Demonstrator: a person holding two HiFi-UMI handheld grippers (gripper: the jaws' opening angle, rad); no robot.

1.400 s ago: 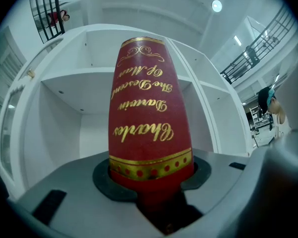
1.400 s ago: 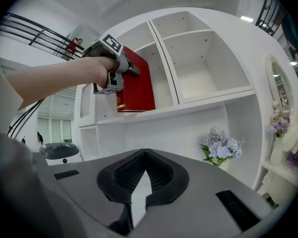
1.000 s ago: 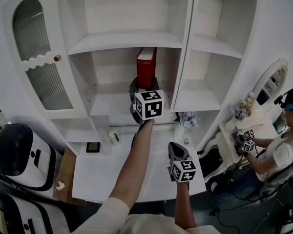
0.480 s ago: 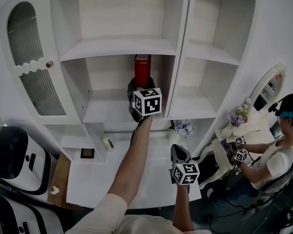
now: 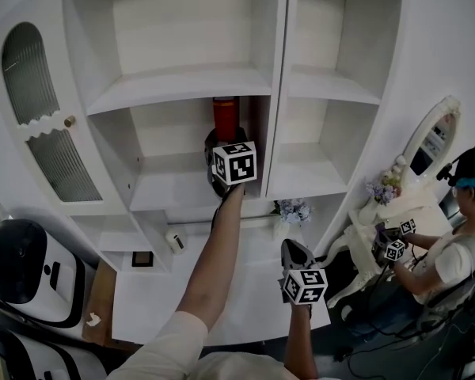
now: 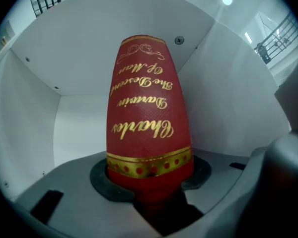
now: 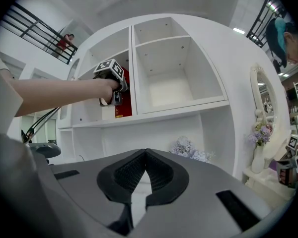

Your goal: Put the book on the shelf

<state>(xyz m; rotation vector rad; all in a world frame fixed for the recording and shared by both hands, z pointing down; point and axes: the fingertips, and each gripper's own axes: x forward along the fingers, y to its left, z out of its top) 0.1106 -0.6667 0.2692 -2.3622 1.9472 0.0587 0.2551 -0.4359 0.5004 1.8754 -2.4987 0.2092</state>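
A red book with gold lettering stands upright in the middle compartment of the white shelf unit, close to its right wall. My left gripper is shut on the book's lower spine, with my arm stretched out to it. In the left gripper view the book fills the middle, pinched between the jaws of the left gripper. My right gripper hangs low over the white desk, shut and empty. The right gripper view shows the right gripper with its pads together, and the book far off.
A small dark frame and a little white object sit on the desk's left part. Pale flowers stand at its back right. A person sits at a dressing table with a mirror on the right. White machines stand at the left.
My left gripper has carried the book a little deeper into the compartment, and its spine now faces me more squarely. The right gripper has stayed low over the desk.
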